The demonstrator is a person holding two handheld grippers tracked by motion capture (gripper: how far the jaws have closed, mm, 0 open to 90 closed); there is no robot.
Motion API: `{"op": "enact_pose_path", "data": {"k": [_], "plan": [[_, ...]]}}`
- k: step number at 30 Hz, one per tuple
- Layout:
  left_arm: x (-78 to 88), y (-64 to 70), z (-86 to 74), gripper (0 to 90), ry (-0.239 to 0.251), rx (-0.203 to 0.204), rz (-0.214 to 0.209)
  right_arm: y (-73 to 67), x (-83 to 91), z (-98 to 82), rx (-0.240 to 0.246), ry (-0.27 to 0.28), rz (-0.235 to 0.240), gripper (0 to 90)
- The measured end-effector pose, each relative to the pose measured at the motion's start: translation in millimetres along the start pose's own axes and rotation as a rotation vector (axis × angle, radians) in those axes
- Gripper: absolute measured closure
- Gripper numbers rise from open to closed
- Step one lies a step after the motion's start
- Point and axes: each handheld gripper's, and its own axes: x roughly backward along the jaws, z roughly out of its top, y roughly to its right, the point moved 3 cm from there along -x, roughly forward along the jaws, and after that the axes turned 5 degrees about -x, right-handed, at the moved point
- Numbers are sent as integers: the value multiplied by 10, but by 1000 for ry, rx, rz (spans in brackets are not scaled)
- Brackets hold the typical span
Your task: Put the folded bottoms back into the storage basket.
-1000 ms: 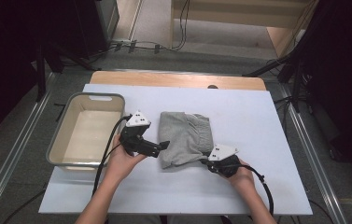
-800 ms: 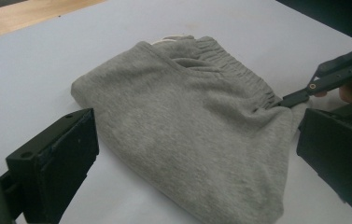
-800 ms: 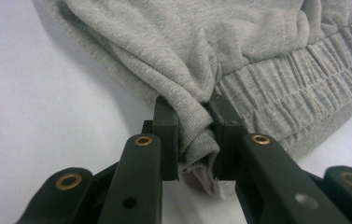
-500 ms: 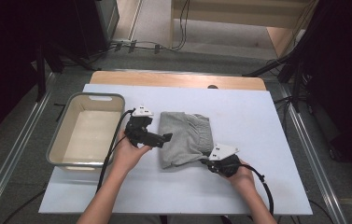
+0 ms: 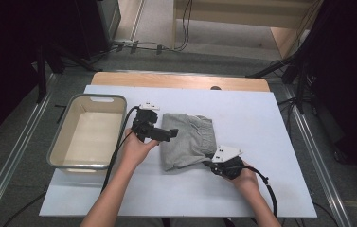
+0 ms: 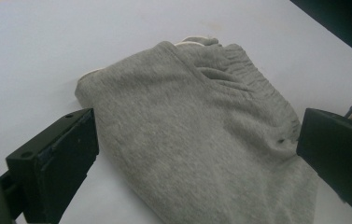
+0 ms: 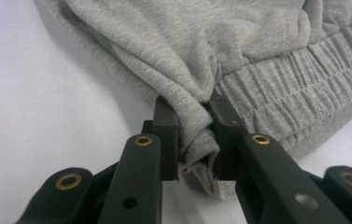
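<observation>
Here, right hand-held gripper (image 7: 194, 135) pinching grey folded garment (image 5: 185, 141) corner, left hand-held gripper (image 6: 197, 154) open over it

On your table (image 5: 271, 142), the folded sweatpants (image 5: 188, 142) lie near the middle. The tub (image 5: 91, 101) sits to their left, along the table's left edge. Your left gripper (image 5: 170, 134) hovers at the garment's left edge, between tub and sweatpants. Your right gripper (image 5: 209, 163) sits at the garment's near right corner, toward the table's near edge, with a fold of the fabric between its jaws.
</observation>
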Motion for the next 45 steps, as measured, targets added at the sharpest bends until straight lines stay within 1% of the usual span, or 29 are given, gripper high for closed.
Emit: {"op": "enact_pose_path", "data": {"k": [3, 4, 6, 9, 13, 17, 22, 27, 29, 33, 35, 41, 45], "plan": [[-46, -35, 30, 0, -12, 21, 6, 3, 0, 0, -1, 1, 2, 735], [-57, -52, 40, 0, -22, 24, 18, 4, 0, 0, -1, 1, 2, 735], [-88, -79, 56, 0, -23, 46, 17, 2, 0, -1, -3, 1, 4, 735], [-135, -127, 69, 0, -43, 68, 14, 3, 0, -1, -4, 1, 5, 735], [-183, -177, 81, 0, -45, 101, 0, 6, 0, -1, -2, 1, 6, 734], [-224, -246, 87, 0, -38, 140, -8, 10, 0, -1, -1, 3, 7, 734], [-270, -310, 84, 0, -35, 169, -12, 14, 0, -2, -2, 4, 10, 734], [-337, -357, 67, 0, -51, 182, -6, 15, 0, -2, -3, 4, 11, 733], [-371, -369, 59, 0, -60, 184, 4, 15, 0, -2, -4, 4, 11, 733], [-415, -396, 56, 0, -59, 192, 24, 17, 0, -2, -2, 4, 10, 733], [-437, -417, 51, 0, -57, 203, 21, 16, 0, -3, -2, 4, 11, 733], [-510, -471, 35, 10, -75, 217, 31, 17, 0, -3, -2, 4, 12, 732], [-553, -493, 34, 41, -80, 222, 26, 17, 0, -3, 0, 3, 12, 732]]}}
